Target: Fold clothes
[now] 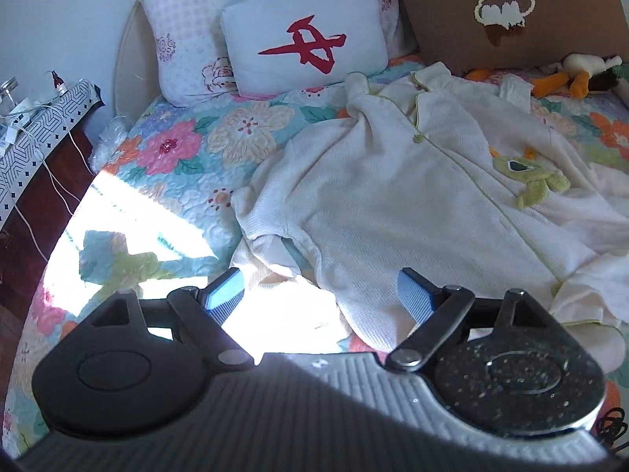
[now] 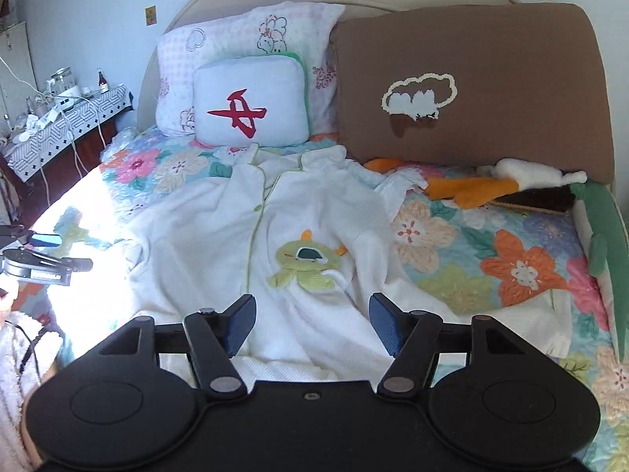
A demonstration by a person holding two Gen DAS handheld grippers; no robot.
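Both tools are standing wide and holding nothing. I am keeping my left tool (image 1: 320, 293) low over the near left edge of the garment (image 1: 412, 196), its blue pads (image 1: 226, 291) well apart, one above the sunlit quilt (image 1: 173, 149) and the other above the cloth. I am holding my right tool (image 2: 312, 324) over the lower hem, pointing toward the green monster patch (image 2: 304, 261), with the jaws spread to either side of it.

The white garment is lying face up on the bed, spread over the flowered quilt but wrinkled, with its collar toward the pillows. A thin green line of trim is running down its front, and one green button (image 1: 416, 139) is showing below the collar. One sleeve is lying bunched near my left tool; the other is stretching out toward the right side of the bed.

Behind the collar a white cushion (image 2: 251, 104) with a red sign is leaning on a pink pillow (image 2: 243, 35), and a brown cushion (image 2: 471, 90) is standing beside them. A plush toy (image 2: 491, 187) is lying in front of the brown cushion. At the left of the bed a worktop (image 2: 70, 122) is carrying bottles and cables.
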